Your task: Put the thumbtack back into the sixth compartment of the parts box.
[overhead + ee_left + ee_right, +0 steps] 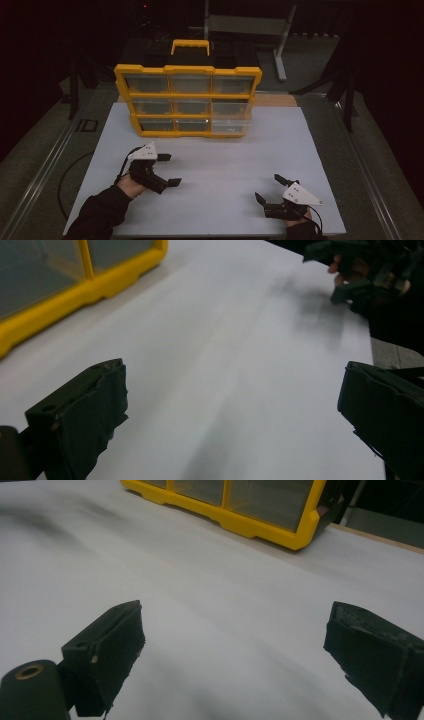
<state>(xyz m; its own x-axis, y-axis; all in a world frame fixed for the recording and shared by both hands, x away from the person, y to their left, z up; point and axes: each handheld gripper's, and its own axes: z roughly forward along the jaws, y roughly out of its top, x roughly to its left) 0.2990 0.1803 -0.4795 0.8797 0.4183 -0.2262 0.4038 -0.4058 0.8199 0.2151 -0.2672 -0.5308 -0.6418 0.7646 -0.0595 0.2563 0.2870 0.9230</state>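
A yellow organizer case [187, 100] with clear-fronted compartments and a yellow handle stands upright at the back of the white table [225, 165]. My left gripper [171, 170] hovers over the table's left front, jaws wide open and pointing right, nothing between them. My right gripper [270, 189] rests near the front right edge, open and empty, pointing left and away. In the left gripper view the case's yellow corner [75, 290] lies upper left, and the other hand with its gripper [360, 275] sits top right. The case's lower edge [240, 522] crosses the top of the right gripper view.
Black cases sit behind the organizer [200, 52]. A grey metal stand [250, 25] rises in the dark background. A wooden strip [272, 100] shows at the table's far edge. White surface stretches between both grippers and the case.
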